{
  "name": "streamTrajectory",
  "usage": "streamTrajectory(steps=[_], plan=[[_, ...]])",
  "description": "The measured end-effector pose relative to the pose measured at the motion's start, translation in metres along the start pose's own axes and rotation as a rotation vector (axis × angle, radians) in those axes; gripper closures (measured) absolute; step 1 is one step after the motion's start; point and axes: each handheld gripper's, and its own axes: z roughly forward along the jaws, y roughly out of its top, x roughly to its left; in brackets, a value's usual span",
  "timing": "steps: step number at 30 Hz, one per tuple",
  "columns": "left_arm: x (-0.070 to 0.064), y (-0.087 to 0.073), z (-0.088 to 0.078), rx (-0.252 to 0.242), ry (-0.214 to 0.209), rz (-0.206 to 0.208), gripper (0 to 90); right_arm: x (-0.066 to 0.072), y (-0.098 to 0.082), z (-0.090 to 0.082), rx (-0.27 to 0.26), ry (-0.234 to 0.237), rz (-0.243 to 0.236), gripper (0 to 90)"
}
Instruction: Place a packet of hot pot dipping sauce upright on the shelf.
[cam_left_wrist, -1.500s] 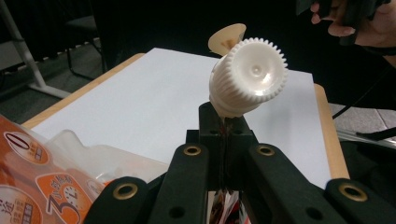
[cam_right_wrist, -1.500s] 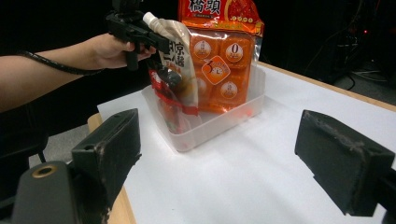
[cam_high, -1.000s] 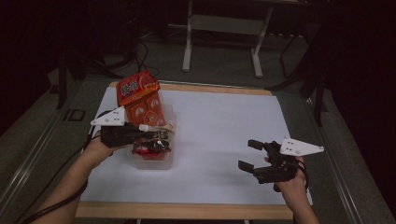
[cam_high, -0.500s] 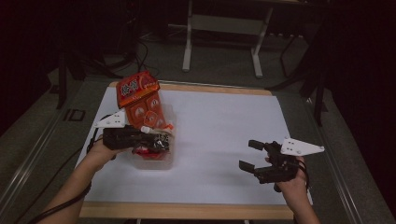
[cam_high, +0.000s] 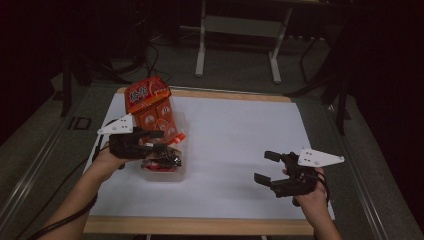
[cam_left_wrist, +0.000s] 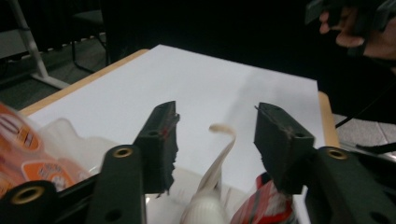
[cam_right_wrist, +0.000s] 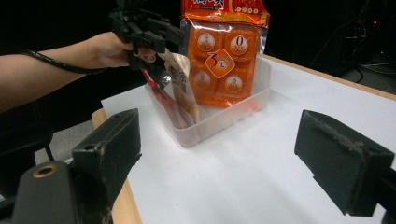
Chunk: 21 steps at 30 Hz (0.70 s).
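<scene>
a white sheet-covered wooden table (cam_high: 240, 145) bears a clear plastic tub (cam_high: 165, 172) near its left edge; a tall orange snack bag (cam_high: 152, 107) stands upright in it beside a small red-and-white packet (cam_right_wrist: 180, 86); the left gripper (cam_high: 150, 142), jaws just opening, hovers over the packet without pinching it; the right gripper (cam_high: 267, 167) waits spread, well apart.
</scene>
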Motion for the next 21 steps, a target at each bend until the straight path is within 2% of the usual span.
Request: streamTrajectory(steps=[4, 9, 11, 14, 16, 21], plan=[[-0.007, 0.010, 0.003, 0.008, 0.007, -0.010, 40.9, -0.001, 0.000, -0.001, -0.004, -0.003, 0.005, 14.3], [-0.014, 0.020, 0.006, -0.017, -0.006, -0.052, 24.3, 0.000, 0.000, -0.001, -0.003, -0.003, 0.003, 14.3], [-0.018, 0.023, 0.009, -0.007, -0.005, -0.063, 17.8, 0.000, 0.000, -0.001, -0.003, -0.004, 0.002, 14.3], [-0.025, 0.028, 0.014, 0.003, -0.021, -0.064, 10.3, -0.001, 0.000, -0.002, -0.004, -0.005, 0.002, 14.3], [-0.030, 0.032, 0.019, 0.003, -0.038, -0.083, 5.6, -0.001, 0.000, -0.002, -0.005, -0.007, 0.002, 14.3], [-0.040, 0.038, 0.026, 0.005, -0.044, -0.086, 2.5, -0.001, -0.001, -0.003, -0.002, -0.009, 0.002, 14.3]])
